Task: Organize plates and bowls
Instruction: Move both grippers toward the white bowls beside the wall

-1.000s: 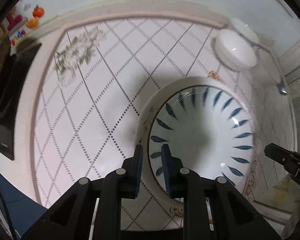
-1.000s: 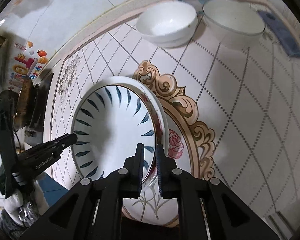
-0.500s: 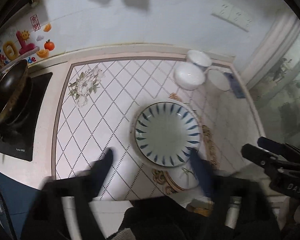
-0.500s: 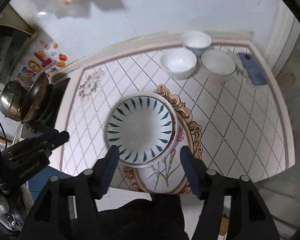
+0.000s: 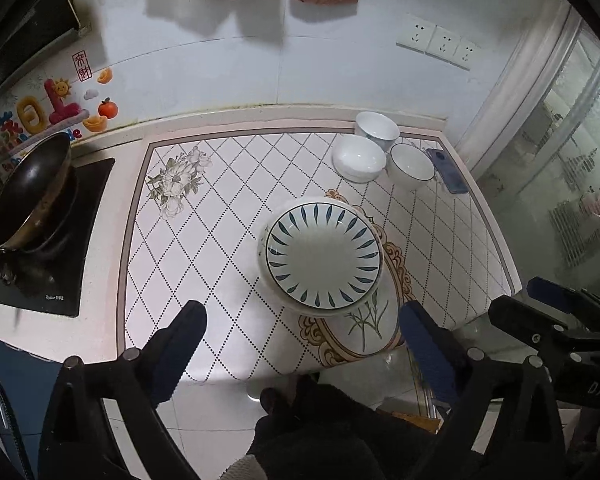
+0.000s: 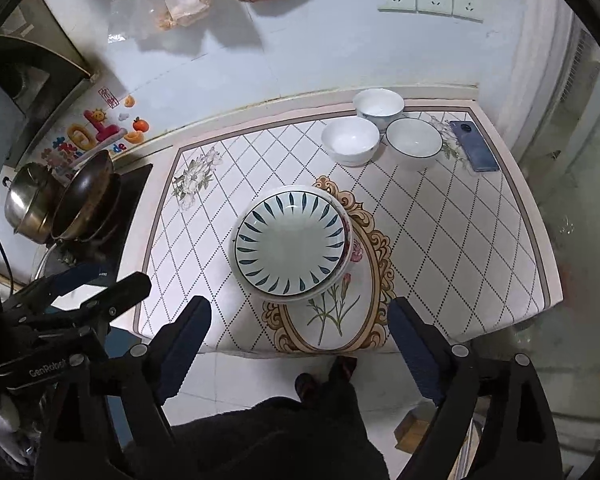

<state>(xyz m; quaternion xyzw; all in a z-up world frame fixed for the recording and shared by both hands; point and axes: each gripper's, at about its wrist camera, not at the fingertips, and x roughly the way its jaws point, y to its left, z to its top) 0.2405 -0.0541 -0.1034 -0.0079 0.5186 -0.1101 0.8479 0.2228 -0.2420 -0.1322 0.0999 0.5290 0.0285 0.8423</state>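
A white plate with blue leaf marks (image 5: pixel 323 254) (image 6: pixel 290 244) lies on top of a stack of plates in the middle of the tiled counter (image 5: pixel 220 208) (image 6: pixel 440 220). Three white bowls (image 5: pixel 359 159) (image 6: pixel 351 139) stand close together at the back right. My left gripper (image 5: pixel 302 346) is open and empty, well back from the counter's front edge. My right gripper (image 6: pixel 300 334) is open and empty, also held back over the floor. Each gripper shows at the side of the other's view.
A dark wok (image 5: pixel 32 196) (image 6: pixel 86 196) sits on a black hob at the left, with a steel pot (image 6: pixel 28 204) beside it. A blue phone (image 5: pixel 446 170) (image 6: pixel 474 146) lies at the back right. Bags hang on the wall (image 6: pixel 340 40).
Both grippers let go of the blue-leaf plate, opened wide and pulled back and up from the counter. The plate now rests on the stack.
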